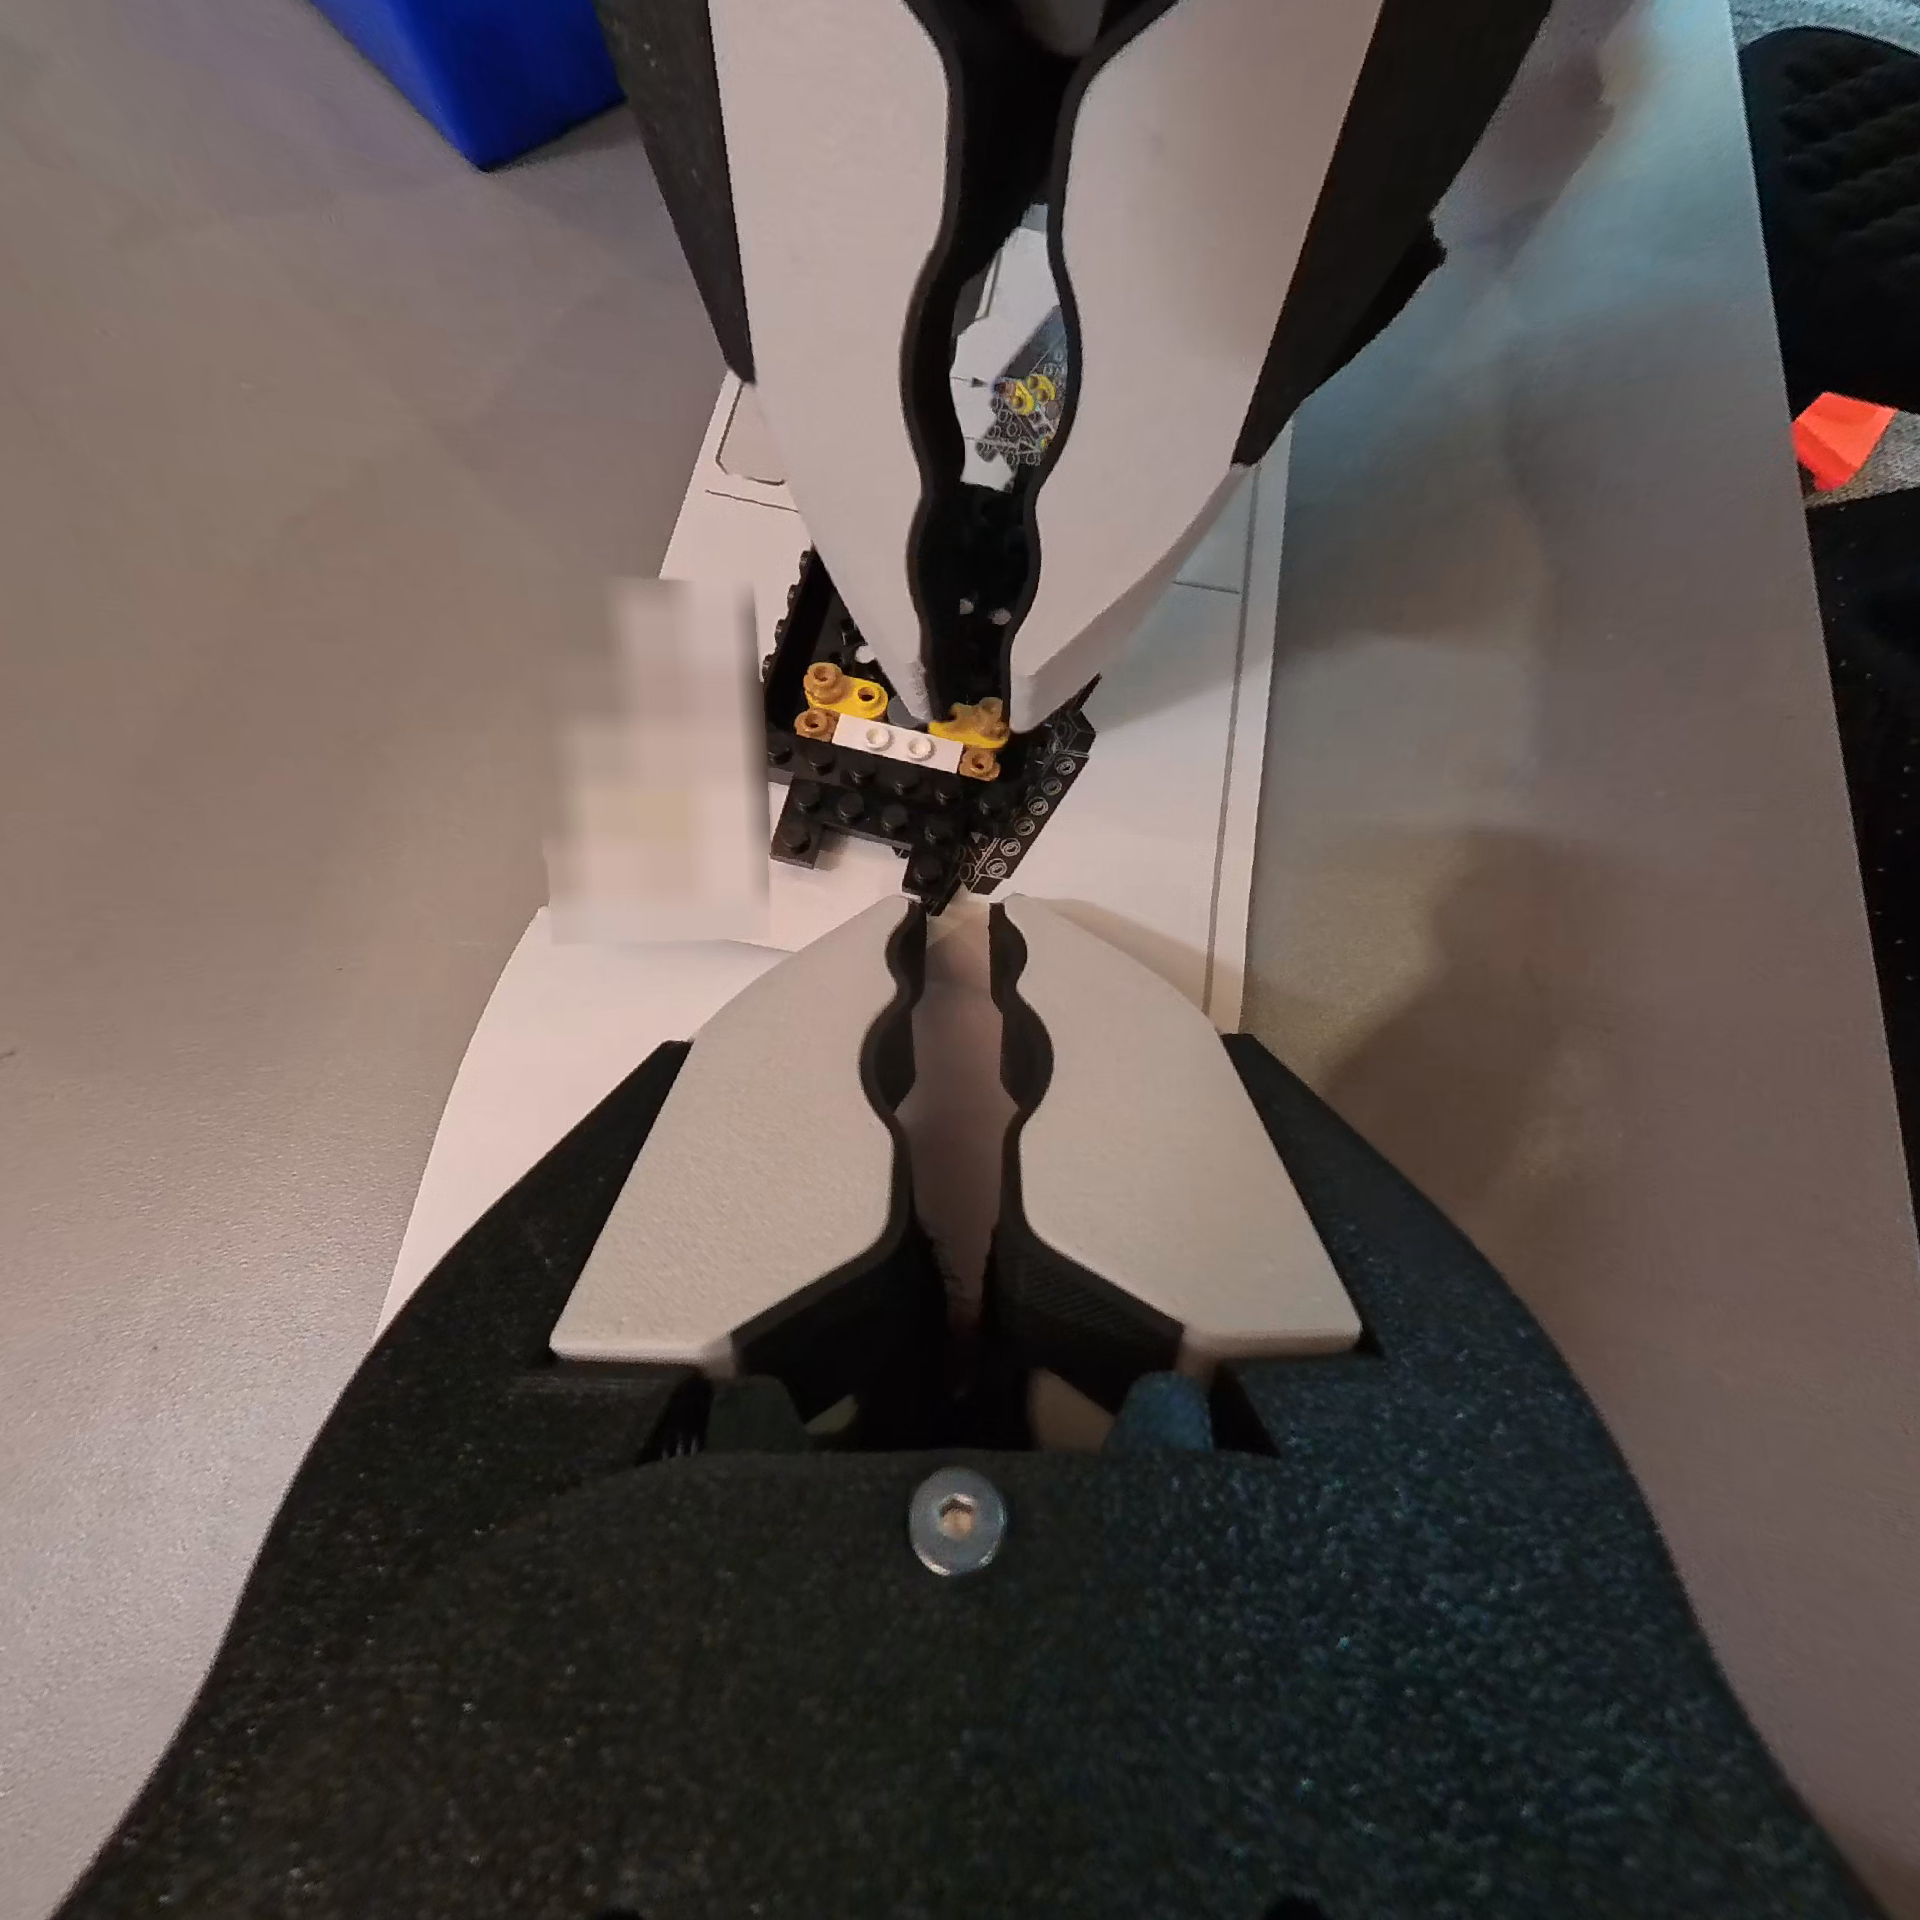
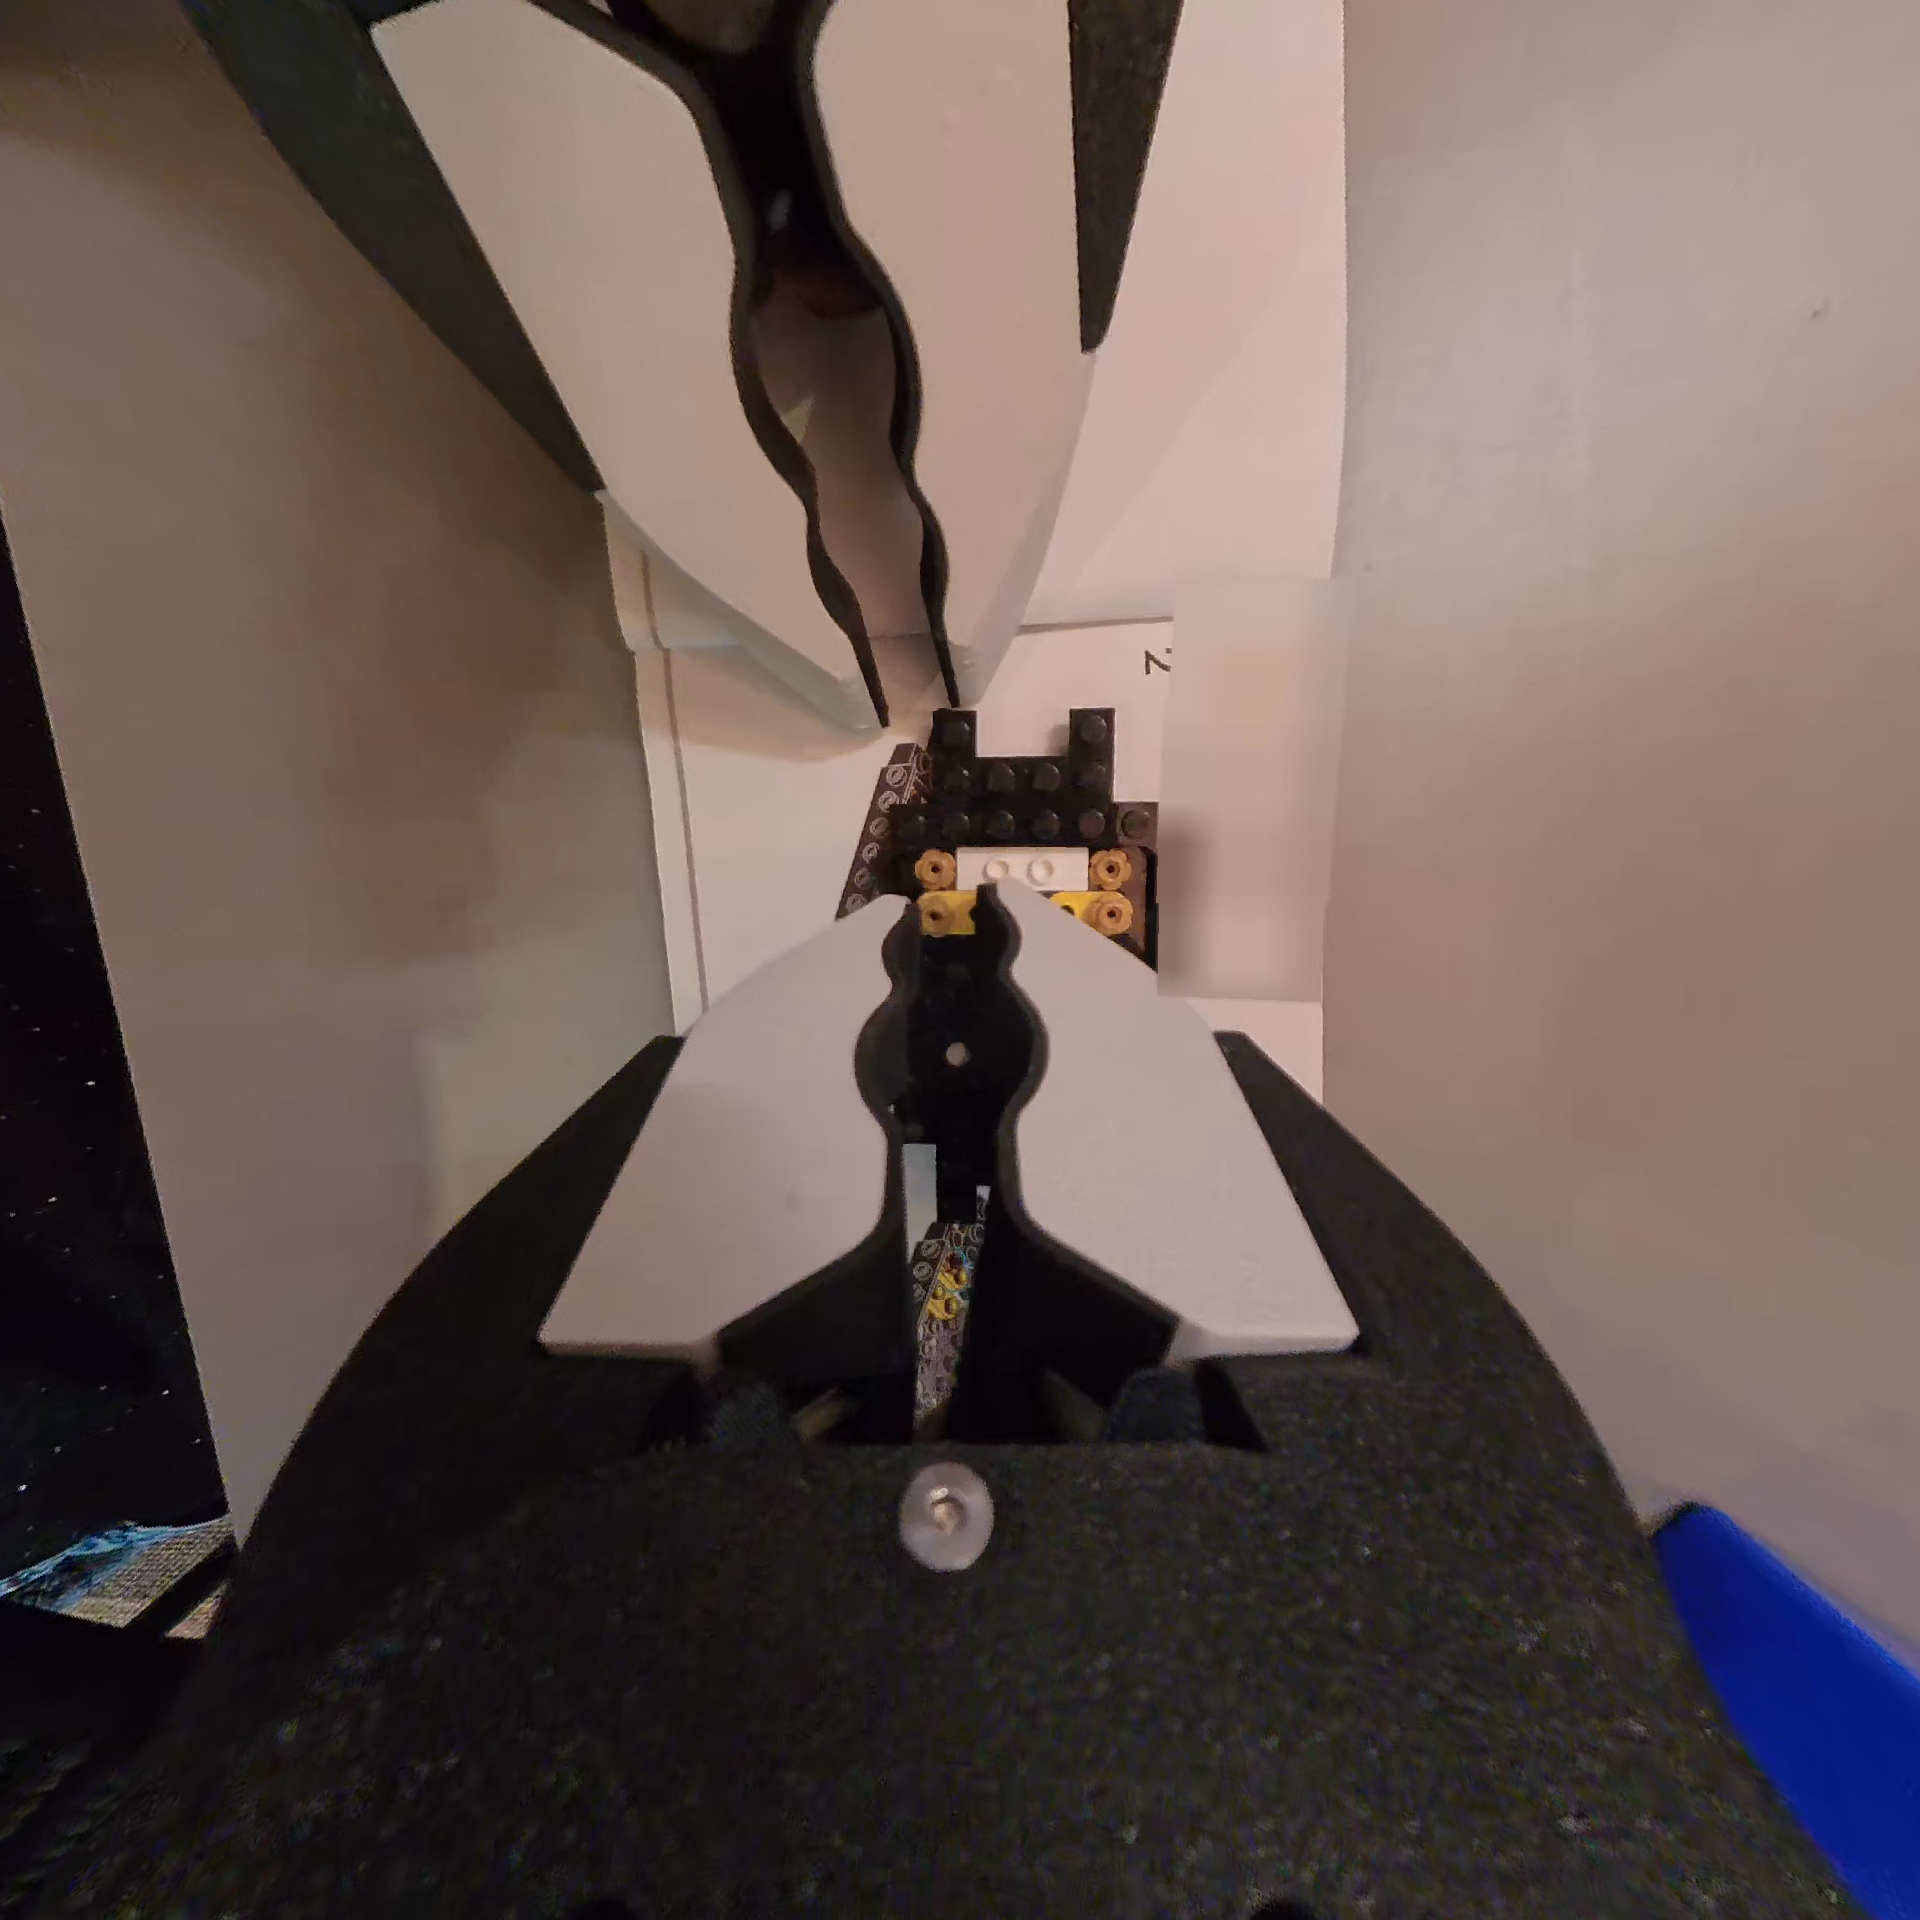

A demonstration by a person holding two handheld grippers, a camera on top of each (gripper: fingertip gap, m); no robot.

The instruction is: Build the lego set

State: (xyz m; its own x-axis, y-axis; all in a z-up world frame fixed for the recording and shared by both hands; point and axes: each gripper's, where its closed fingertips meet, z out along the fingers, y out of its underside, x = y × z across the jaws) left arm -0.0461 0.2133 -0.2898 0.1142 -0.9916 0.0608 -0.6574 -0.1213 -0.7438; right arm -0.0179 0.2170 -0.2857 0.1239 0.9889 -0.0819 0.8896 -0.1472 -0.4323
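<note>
Black brick model (image 1: pixel 904 800) sits on a white printed sheet (image 1: pixel 1132 852) in the middle of the grey worktop (image 1: pixel 260 520). On top of the model: a white two-stud plate (image 1: pixel 896 744), yellow plates (image 1: pixel 844 691) and gold round studs (image 1: pixel 817 723) either side.

Left gripper (image 1: pixel 954 914): jaws apart with a narrow gap, tips at the near corner of the model, the left tip looks to touch a black stud plate; can't tell if any pad presses. Nothing clamped.

Right gripper (image 2: pixel 954 902): comes in from the far side in the left wrist view, tips down on the yellow plate with gold stud (image 1: pixel 971 724). Jaws narrowly apart around it; contact of the pads not clear, right pad hidden behind the finger.

Sheet shows a printed picture of bricks (image 1: pixel 1023 416) under the right gripper and a small printed mark by the blurred patch; not readable. No brand visible.

Blue bin (image 1: pixel 478 73) at the far left corner, orange piece (image 1: pixel 1844 436) and black foam (image 1: pixel 1849 187) off the right edge.
</note>
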